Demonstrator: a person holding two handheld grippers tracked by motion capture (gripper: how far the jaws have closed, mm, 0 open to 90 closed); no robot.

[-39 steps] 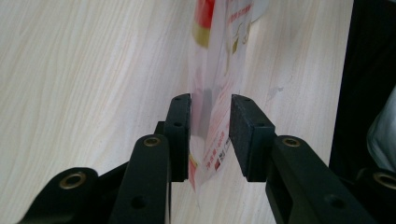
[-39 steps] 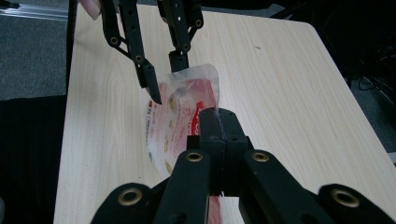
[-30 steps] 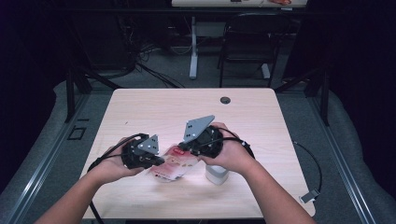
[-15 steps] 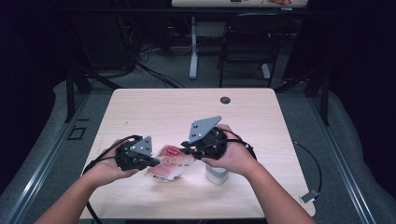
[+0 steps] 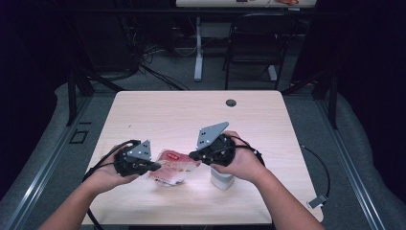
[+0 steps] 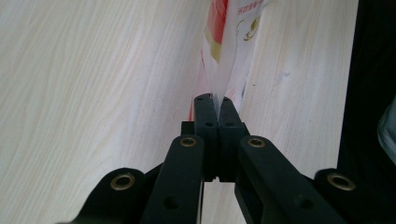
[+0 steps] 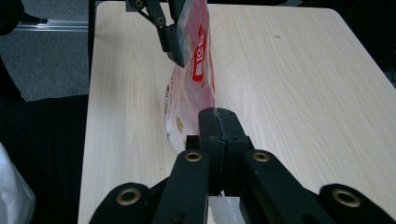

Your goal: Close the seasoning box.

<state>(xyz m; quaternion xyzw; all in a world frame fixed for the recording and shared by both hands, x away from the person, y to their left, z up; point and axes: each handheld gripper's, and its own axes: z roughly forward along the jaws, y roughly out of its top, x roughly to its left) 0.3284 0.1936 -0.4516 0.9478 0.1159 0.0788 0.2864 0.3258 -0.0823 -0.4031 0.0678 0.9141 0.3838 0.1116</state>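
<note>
Red-and-white plastic snack packet (image 5: 171, 165) hangs stretched just above pale wooden bench (image 5: 182, 120), long axis running btwn left tool (image 6: 213, 99) & right tool (image 7: 217, 112), both clamped on opposite edges.

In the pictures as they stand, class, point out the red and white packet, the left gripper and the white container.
red and white packet (image 5: 171, 165), high view, printed face.
left gripper (image 6: 213, 100), left gripper view, shut jaw tips.
white container (image 5: 222, 180), high view, side wall.

Left gripper (image 5: 152, 166) and right gripper (image 5: 192, 155) face each other, jaws clamped
</note>
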